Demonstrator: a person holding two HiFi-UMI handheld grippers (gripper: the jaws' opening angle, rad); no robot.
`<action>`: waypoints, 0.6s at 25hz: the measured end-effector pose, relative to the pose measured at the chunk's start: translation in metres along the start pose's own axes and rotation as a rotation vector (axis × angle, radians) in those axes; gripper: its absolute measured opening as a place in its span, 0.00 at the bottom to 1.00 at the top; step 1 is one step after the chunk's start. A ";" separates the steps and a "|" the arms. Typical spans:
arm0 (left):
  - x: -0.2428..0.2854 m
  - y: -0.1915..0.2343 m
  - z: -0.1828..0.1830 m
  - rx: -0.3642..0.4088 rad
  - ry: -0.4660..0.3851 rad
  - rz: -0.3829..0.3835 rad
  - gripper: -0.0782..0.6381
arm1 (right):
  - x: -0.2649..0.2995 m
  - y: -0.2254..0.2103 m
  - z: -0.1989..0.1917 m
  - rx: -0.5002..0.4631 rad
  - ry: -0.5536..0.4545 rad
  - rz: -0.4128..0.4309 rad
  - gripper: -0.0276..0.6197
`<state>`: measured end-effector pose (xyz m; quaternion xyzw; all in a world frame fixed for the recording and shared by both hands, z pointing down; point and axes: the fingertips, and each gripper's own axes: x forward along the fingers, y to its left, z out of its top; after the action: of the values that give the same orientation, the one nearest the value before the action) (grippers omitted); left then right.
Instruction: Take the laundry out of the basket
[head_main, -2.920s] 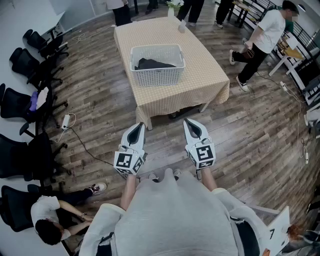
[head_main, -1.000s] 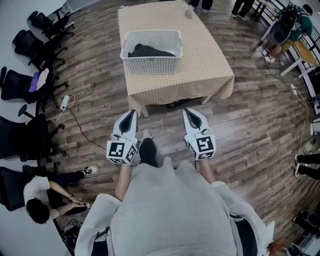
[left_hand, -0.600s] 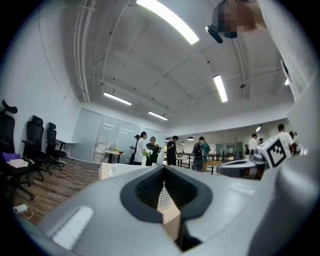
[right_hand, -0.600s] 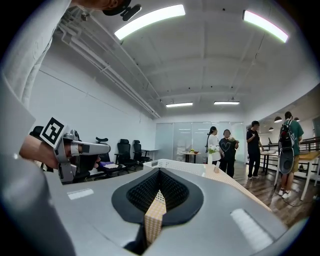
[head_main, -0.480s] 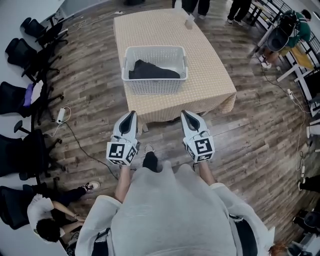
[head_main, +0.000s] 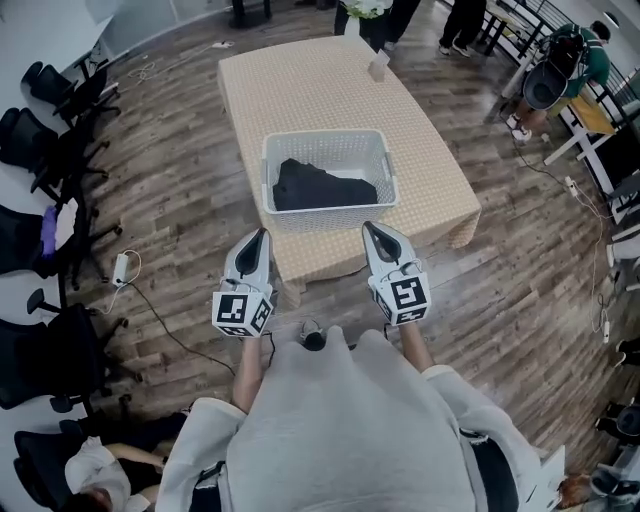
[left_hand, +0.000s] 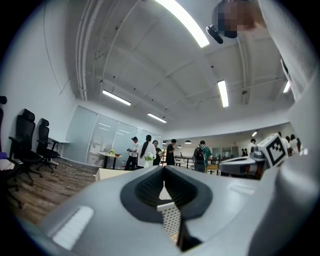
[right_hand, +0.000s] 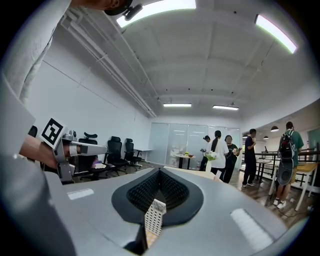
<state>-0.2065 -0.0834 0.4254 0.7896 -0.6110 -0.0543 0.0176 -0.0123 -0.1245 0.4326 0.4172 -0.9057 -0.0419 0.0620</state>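
1. We're closing in: the table (head_main: 300, 90) that sat far off at 12 o'clock 2.9 seconds back now fills the middle of the head view. Its near edge is just ahead of both gripper tips.
2. The white basket (head_main: 384, 165) stands on the table's near half, at 12 o'clock from us. The dark laundry (head_main: 322, 186) lies heaped inside it, untouched.
3. The left gripper (head_main: 262, 236) at 11 o'clock and the right gripper (head_main: 370, 230) at 1 o'clock have kept the same side-by-side carry throughout the walk, both pointing toward the basket.
4. Both pairs of tongs are pressed together with nothing pinched. Each gripper view shows only a sliver of the basket's lattice wall beyond the pads.
5. Our read: the approach is nearly done and the reach has not begun. Next, 1 pair must spread and drop over the near rim onto the cloth.
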 end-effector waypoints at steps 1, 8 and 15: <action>0.004 0.007 0.000 0.002 0.001 -0.007 0.12 | 0.007 0.001 0.001 0.000 0.000 -0.006 0.04; 0.030 0.028 -0.007 -0.009 0.018 -0.044 0.12 | 0.029 -0.008 -0.002 0.009 0.021 -0.050 0.04; 0.060 0.040 -0.010 -0.005 0.024 -0.039 0.12 | 0.054 -0.027 -0.005 0.015 0.017 -0.053 0.04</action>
<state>-0.2290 -0.1521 0.4353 0.8018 -0.5951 -0.0470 0.0259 -0.0257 -0.1833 0.4383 0.4418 -0.8941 -0.0332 0.0656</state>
